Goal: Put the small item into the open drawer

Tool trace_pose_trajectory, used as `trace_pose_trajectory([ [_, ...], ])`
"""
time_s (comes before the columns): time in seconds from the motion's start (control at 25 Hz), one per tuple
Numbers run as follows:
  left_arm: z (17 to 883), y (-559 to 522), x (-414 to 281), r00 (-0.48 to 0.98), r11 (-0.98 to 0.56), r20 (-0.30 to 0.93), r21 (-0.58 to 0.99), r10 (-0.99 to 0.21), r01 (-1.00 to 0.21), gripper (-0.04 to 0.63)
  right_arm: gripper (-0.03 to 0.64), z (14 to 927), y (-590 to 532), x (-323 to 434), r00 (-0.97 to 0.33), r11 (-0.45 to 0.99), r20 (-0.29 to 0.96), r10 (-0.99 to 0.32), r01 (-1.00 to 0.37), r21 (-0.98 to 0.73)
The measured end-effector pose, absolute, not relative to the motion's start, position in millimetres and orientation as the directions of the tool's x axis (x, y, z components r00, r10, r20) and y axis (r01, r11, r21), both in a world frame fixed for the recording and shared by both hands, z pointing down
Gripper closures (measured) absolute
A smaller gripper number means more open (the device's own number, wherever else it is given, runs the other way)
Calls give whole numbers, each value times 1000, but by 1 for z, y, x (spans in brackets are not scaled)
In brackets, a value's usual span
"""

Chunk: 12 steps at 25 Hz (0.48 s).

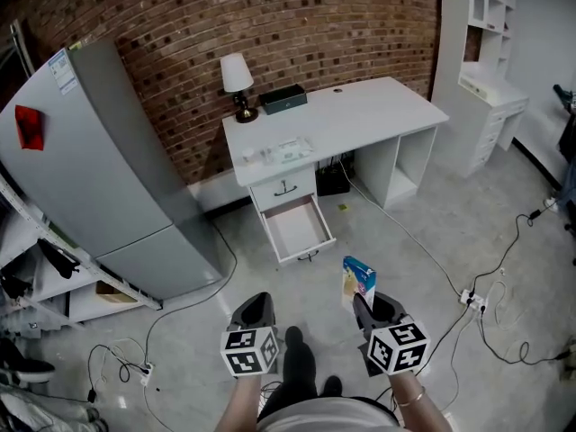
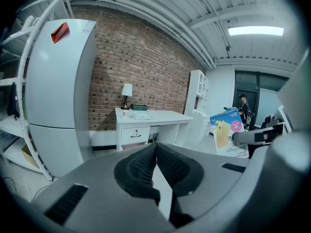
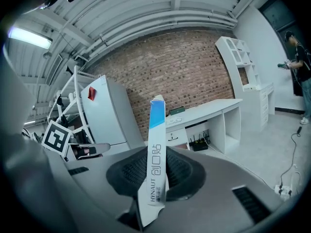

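Note:
My right gripper (image 1: 364, 302) is shut on a small flat blue-and-white box (image 1: 357, 282), which stands upright between its pads (image 3: 156, 169). The same box (image 2: 230, 132) shows at the right of the left gripper view. My left gripper (image 1: 256, 306) is shut with nothing in it; its pads (image 2: 155, 164) meet. The white desk (image 1: 378, 106) stands ahead against the brick wall, and its lower drawer (image 1: 300, 228) is pulled out and looks empty. Both grippers hang over the floor well short of the drawer.
A grey fridge (image 1: 90, 178) stands left of the desk, with a shelf rack (image 1: 45, 268) beside it. On the desk are a lamp (image 1: 238, 84), a dark box (image 1: 283, 98) and small items (image 1: 288, 149). Cables (image 1: 490, 304) trail on the floor. A person (image 3: 299, 72) stands far right.

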<state>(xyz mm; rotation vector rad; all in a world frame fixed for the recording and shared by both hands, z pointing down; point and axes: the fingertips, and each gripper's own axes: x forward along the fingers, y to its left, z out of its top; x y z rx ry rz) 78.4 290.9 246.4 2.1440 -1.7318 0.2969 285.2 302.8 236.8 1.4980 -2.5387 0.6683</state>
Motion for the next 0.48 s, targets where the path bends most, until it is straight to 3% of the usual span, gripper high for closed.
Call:
trace_pose_trajectory([
  [0.48,266,147,12,234,-168,417,187,-879,-968,574,537,247,166,222,-486,392,367,-793,-868,-303],
])
